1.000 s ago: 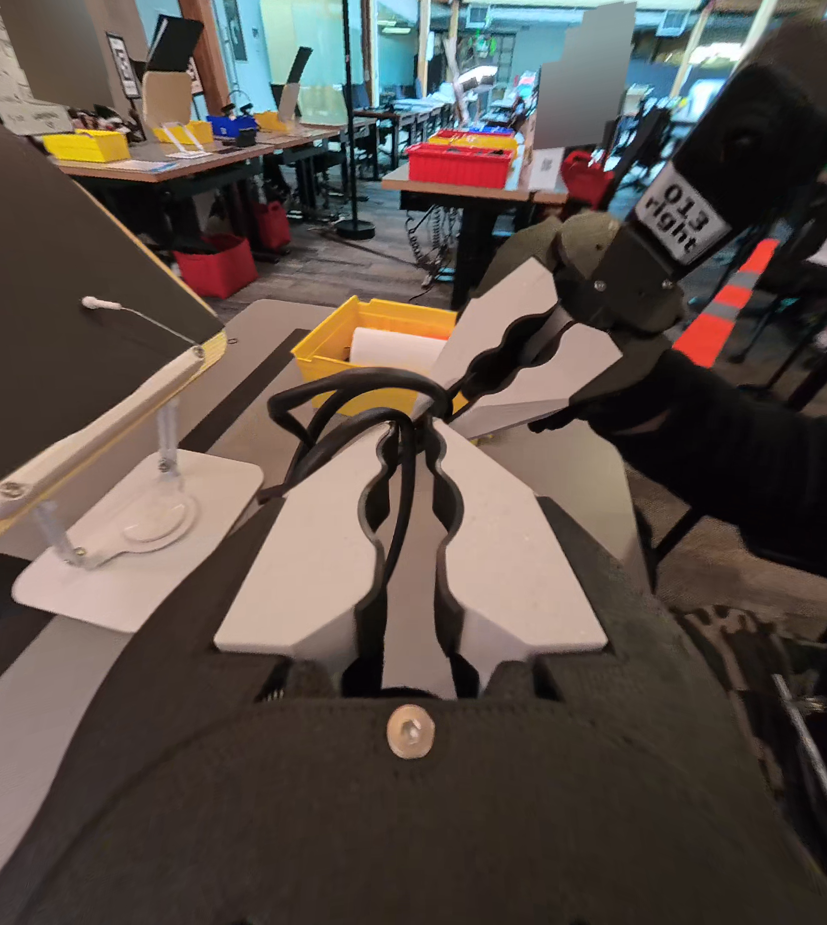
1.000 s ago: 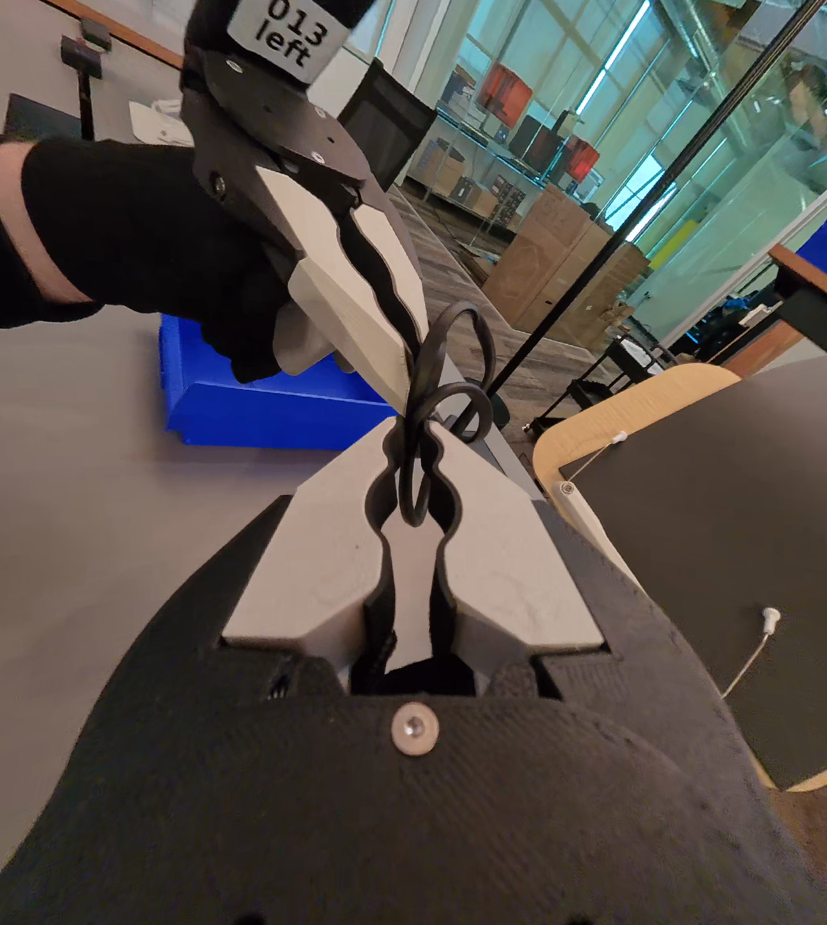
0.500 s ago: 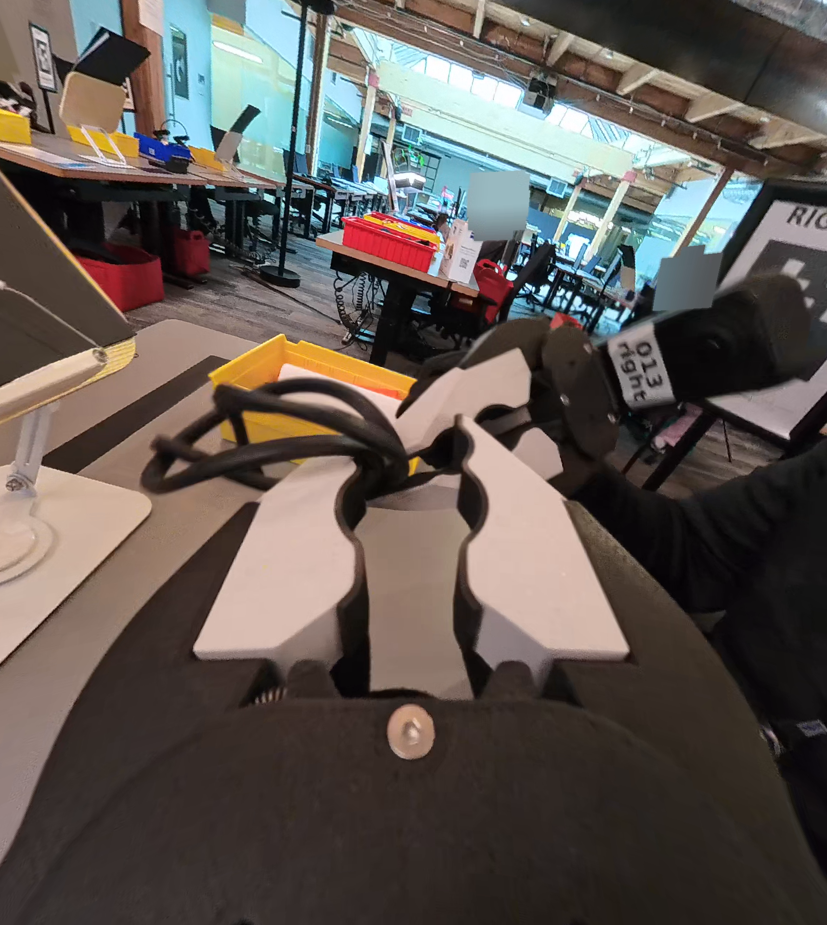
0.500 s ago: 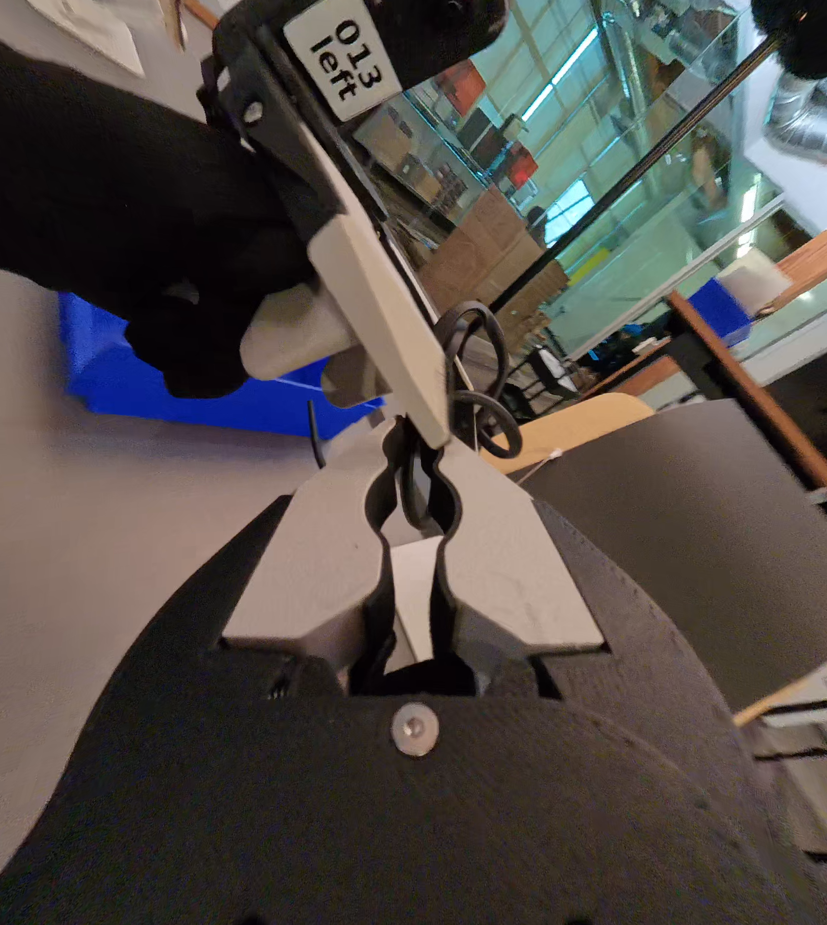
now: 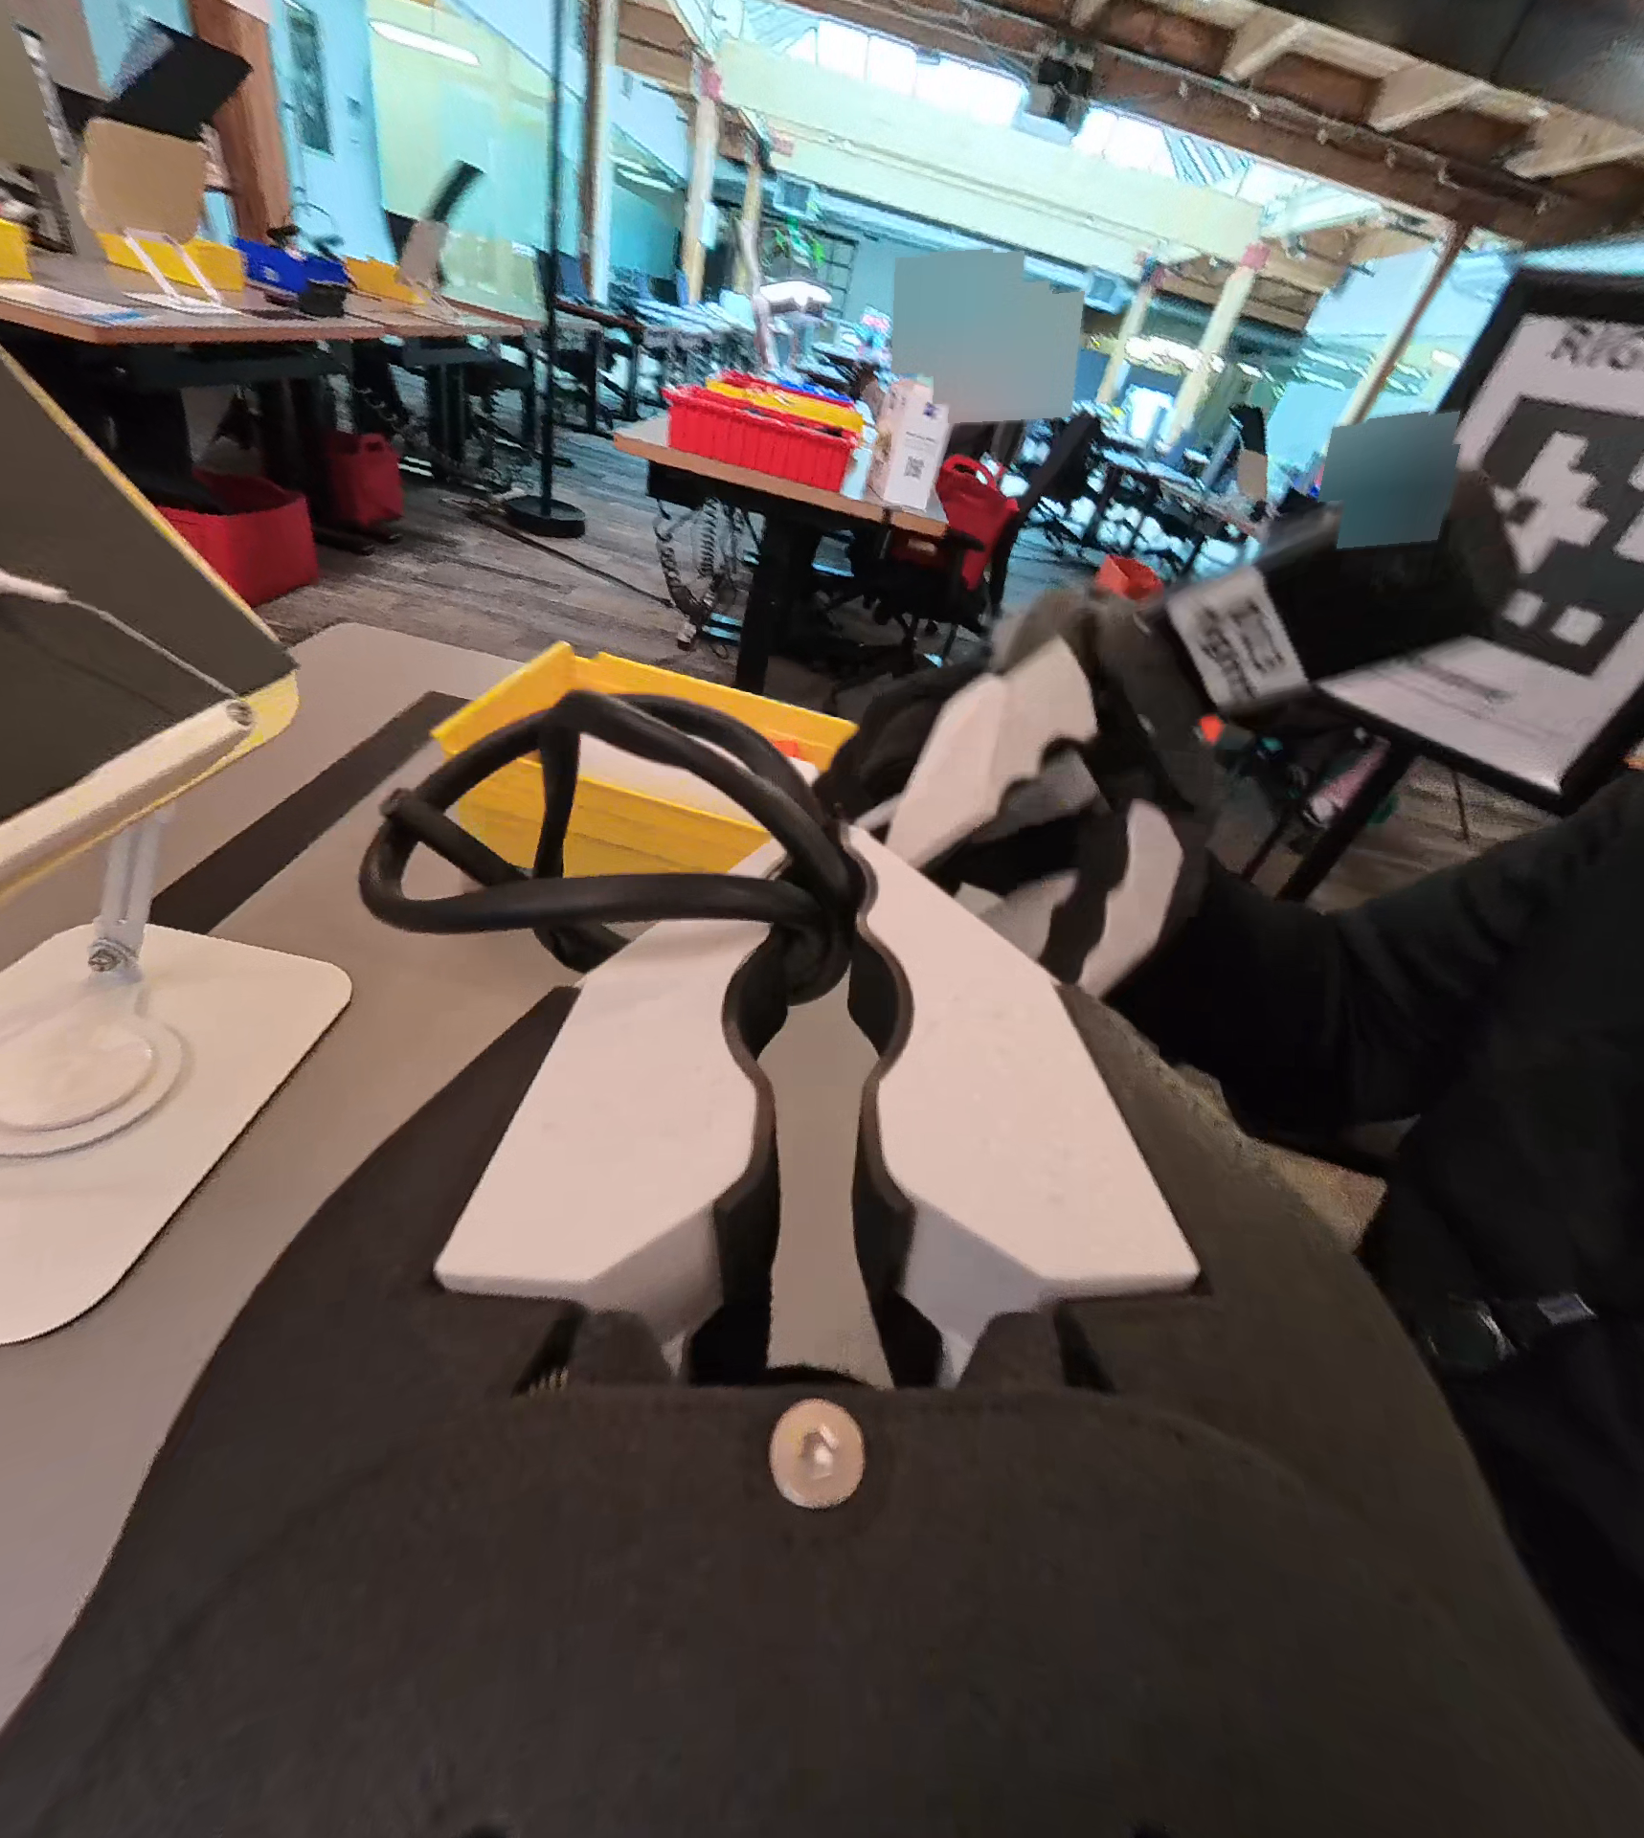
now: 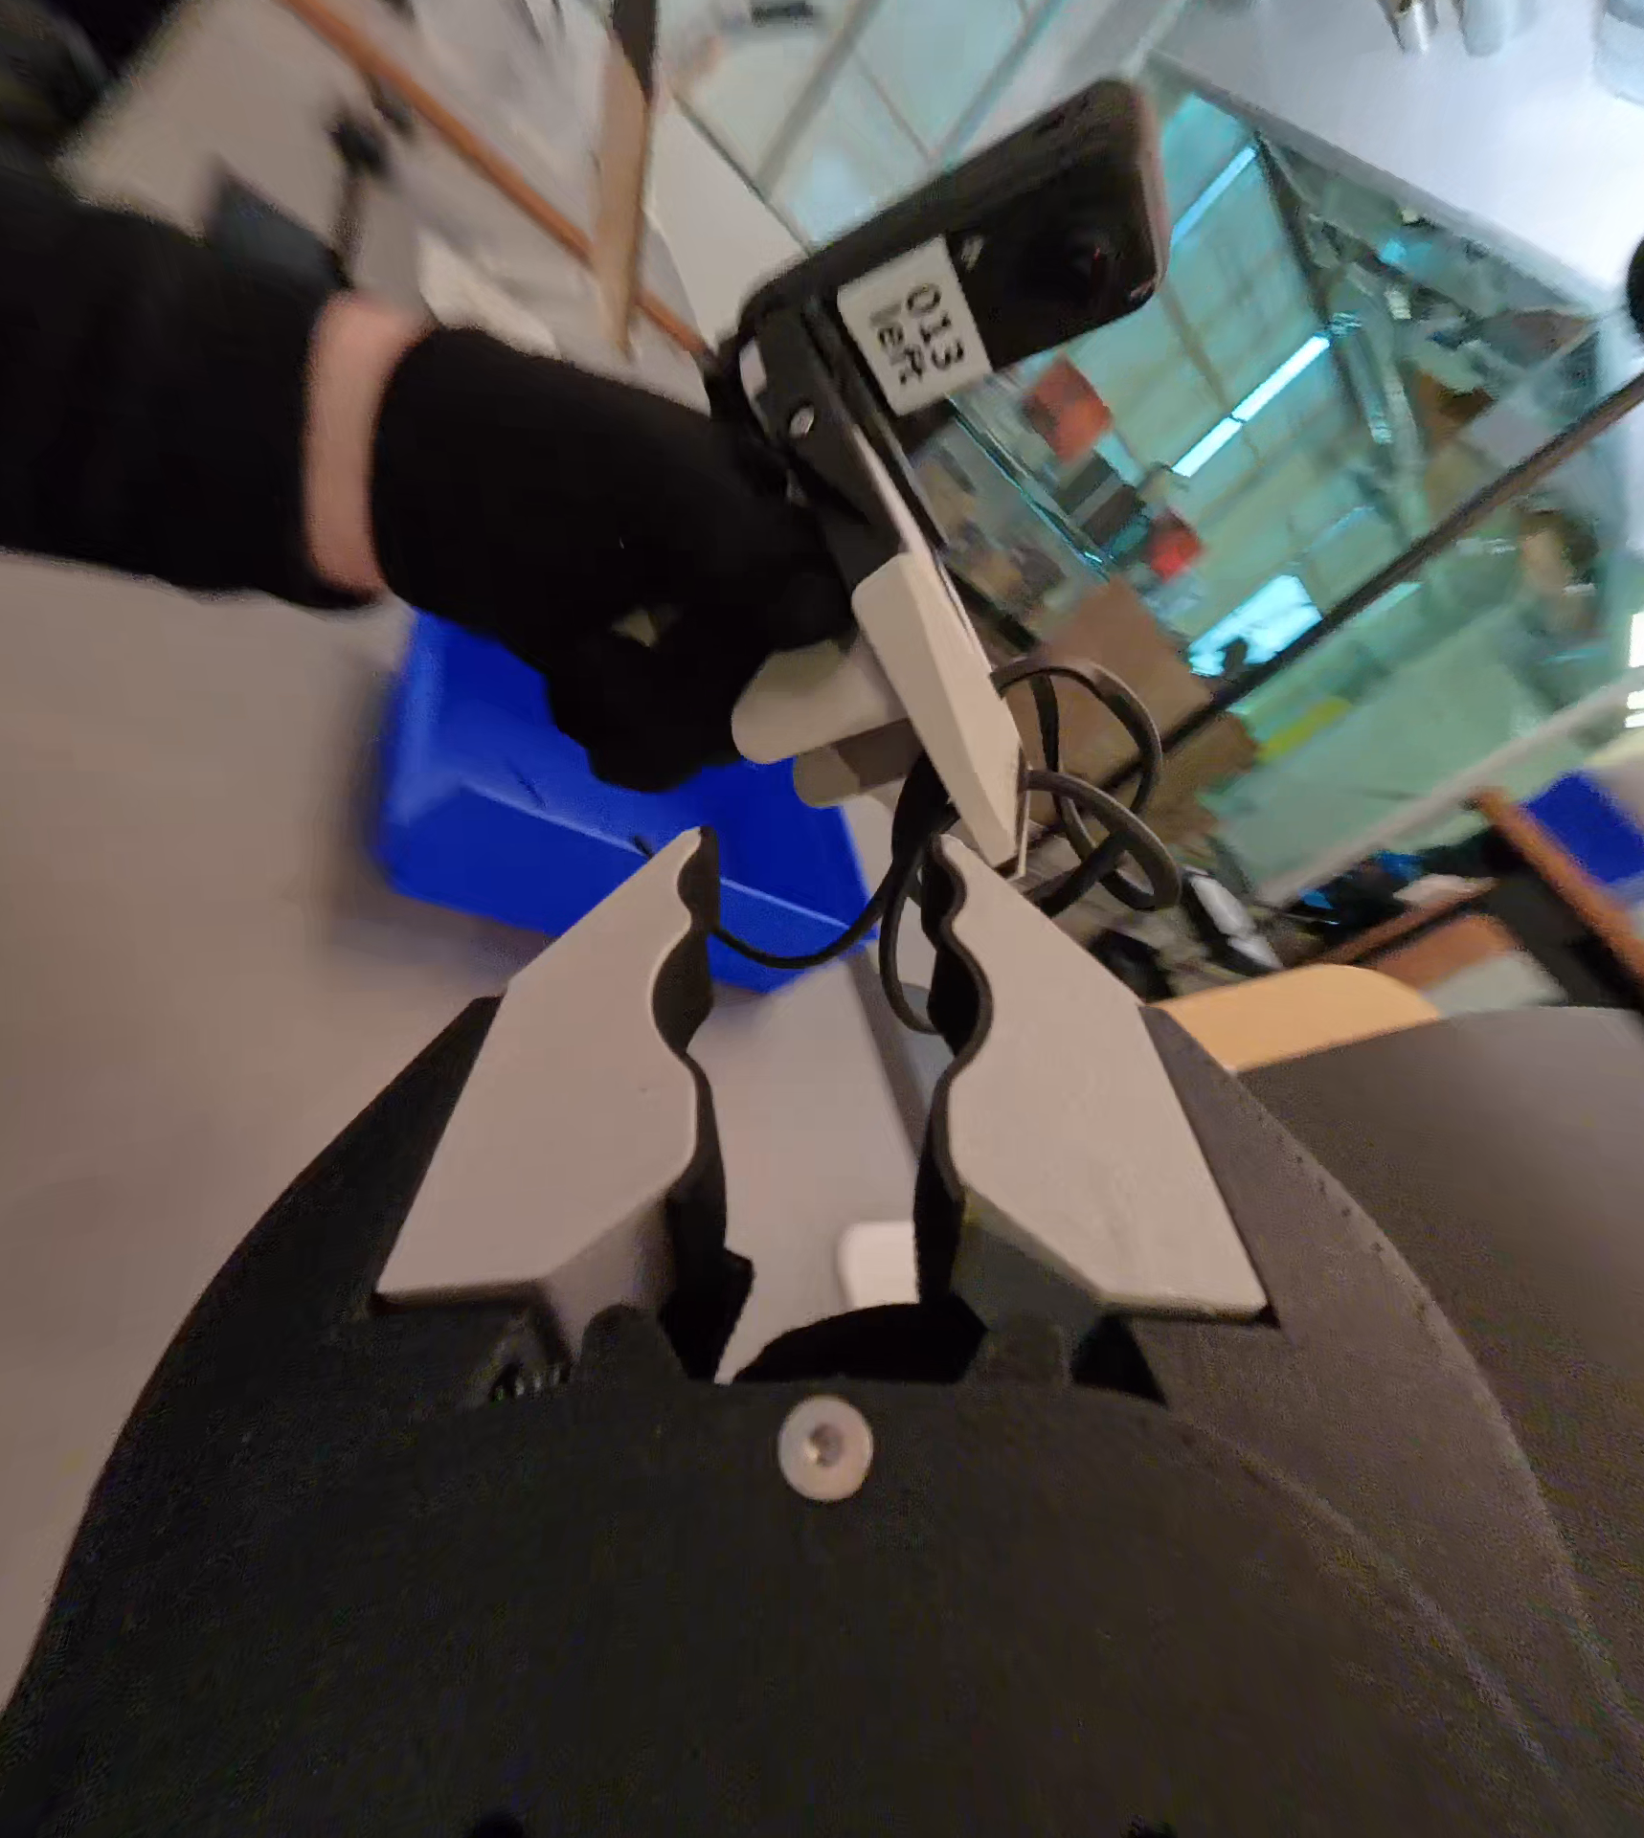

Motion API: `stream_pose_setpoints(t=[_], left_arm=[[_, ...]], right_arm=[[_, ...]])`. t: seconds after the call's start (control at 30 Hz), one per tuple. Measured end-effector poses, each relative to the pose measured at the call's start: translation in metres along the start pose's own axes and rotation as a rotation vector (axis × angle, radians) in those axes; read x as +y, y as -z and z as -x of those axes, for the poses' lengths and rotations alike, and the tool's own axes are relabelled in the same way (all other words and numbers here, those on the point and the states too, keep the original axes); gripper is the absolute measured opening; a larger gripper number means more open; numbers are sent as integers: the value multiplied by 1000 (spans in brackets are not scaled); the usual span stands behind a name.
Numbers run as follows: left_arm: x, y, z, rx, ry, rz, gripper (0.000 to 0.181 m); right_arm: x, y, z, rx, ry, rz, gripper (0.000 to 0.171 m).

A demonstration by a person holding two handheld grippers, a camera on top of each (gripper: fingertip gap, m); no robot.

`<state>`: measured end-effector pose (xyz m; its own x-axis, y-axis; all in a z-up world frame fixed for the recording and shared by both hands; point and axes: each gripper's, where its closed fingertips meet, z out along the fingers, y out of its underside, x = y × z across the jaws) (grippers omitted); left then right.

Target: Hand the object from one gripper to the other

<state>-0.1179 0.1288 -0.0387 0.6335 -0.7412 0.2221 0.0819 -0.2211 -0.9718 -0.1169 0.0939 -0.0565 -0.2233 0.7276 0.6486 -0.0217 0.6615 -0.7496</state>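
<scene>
A coiled black cable point(image 5: 599, 888) sticks out to the left of my left gripper point(image 5: 823, 895), which is shut on it at the fingertips. In the right wrist view the left gripper point(image 6: 997, 826) holds the cable point(image 6: 1111, 796) just beyond my right gripper point(image 6: 823, 855). My right gripper is open. One loop of the cable hangs between its fingers, close to the right finger point(image 6: 1026, 995), and no pad presses on it. The right gripper point(image 5: 987, 905) also shows open in the left wrist view, just right of the left fingertips.
A yellow bin point(image 5: 619, 826) sits on the grey table point(image 5: 380, 895) behind the cable. A white stand base point(image 5: 101, 1094) carries a tilted black board point(image 5: 22, 597) at the left. A blue bin point(image 6: 519, 796) lies under the gloved hand point(image 6: 579, 557).
The left gripper opened, then shut again on the cable bundle. The right gripper, shut on the cable until half a second ago, has opened and let it go.
</scene>
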Motion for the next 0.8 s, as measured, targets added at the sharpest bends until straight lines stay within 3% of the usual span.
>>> stream_pose_setpoints(t=[0.1, 0.23, 0.3, 0.4, 0.5, 0.57, 0.8], left_arm=[[11, -1, -23, 105, -63, 93, 2], [28, -5, -54, 207, -195, 202, 2], [32, -6, -65, 255, -212, 228, 2], [41, -2, -86, 366, -256, 257, 2], [49, -3, -103, 449, -285, 275, 2], [53, -4, -109, 483, -304, 278, 2], [56, -4, -113, 530, -289, 268, 1]], right_arm=[[-6, 14, -18, -27, -250, -110, 44], [8, 18, -24, -99, -476, -173, 88], [6, 18, -14, -185, -542, -227, 95], [-10, 25, 0, -337, -631, -365, 81], [-21, 31, 8, -454, -721, -469, 78], [-26, 32, 16, -525, -756, -511, 78], [-48, 39, 30, -684, -810, -663, 49]])
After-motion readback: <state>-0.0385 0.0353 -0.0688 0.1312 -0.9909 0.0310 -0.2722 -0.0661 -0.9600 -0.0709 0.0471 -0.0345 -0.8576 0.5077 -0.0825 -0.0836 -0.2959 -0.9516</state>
